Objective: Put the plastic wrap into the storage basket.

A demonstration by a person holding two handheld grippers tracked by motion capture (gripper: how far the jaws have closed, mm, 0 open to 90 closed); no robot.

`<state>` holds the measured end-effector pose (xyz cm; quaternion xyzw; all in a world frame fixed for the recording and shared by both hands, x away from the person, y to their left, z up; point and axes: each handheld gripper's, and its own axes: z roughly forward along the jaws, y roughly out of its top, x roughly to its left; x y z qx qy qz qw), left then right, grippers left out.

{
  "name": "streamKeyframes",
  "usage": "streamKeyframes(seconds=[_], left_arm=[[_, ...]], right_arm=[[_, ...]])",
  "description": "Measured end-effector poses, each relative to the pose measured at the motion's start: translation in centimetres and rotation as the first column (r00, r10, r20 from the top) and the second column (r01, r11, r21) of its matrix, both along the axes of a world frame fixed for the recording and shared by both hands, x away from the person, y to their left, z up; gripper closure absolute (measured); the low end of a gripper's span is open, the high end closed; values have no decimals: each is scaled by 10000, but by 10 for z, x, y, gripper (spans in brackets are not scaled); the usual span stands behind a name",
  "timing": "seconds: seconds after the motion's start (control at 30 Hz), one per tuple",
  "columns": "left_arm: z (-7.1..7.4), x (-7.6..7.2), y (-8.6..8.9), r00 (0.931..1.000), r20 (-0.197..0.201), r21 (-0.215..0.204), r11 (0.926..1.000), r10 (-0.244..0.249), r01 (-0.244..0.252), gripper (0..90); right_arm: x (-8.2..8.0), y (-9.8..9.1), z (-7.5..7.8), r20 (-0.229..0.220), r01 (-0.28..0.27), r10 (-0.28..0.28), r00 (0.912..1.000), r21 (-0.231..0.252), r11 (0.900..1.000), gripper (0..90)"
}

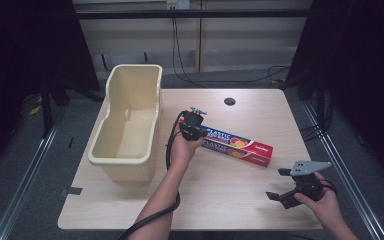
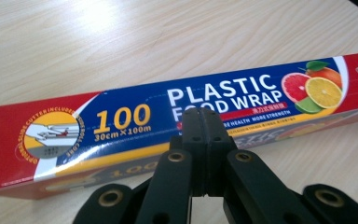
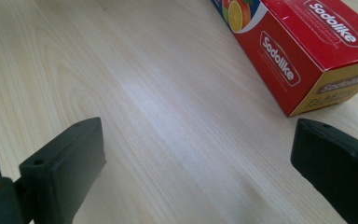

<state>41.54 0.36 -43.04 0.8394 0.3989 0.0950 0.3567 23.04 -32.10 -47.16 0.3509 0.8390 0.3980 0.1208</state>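
One long red-and-blue plastic food wrap box (image 1: 235,144), fruit printed, lying flat.

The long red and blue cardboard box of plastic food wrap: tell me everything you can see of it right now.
The long red and blue cardboard box of plastic food wrap lies flat on the pale wooden table, slanting from mid-table toward the right. It looks closed and undamaged. Its blue middle reads PLASTIC FOOD WRAP, with citrus fruit pictures; the red ends carry a Sodolike logo, and yellow shows along the lower edge. The shut left gripper is at its left end; contact cannot be told. The open right gripper stays clear.
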Motion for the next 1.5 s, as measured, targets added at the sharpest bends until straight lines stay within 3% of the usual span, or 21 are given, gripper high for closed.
streamKeyframes(seconds=[0.27,0.67,0.73,0.83,1.2,1.5], left_arm=[[-5,17,1,9992,-146,-65,9993,377,-378,900],[-10,36,0,9967,-34,102,9967,808,-808,900],[-11,40,0,9964,-30,-21,9964,847,-847,900],[-13,44,-1,9965,24,214,9963,832,-833,900],[-20,59,2,9942,35,-89,9942,1074,-1073,900],[-23,63,3,9927,-189,-3,9928,1195,-1196,900]], right_arm=[[0,1,-1,-12,-37,37,10000,-39,10000,30],[0,2,-1,-47,-137,137,9999,3,9999,31],[0,2,-1,-29,-139,139,9999,-33,9999,31],[0,2,-2,-1,-183,183,9998,-63,9998,31],[0,3,-3,-29,-220,220,9998,-63,9997,31],[0,3,-3,-82,-253,253,9996,-39,9997,31]])
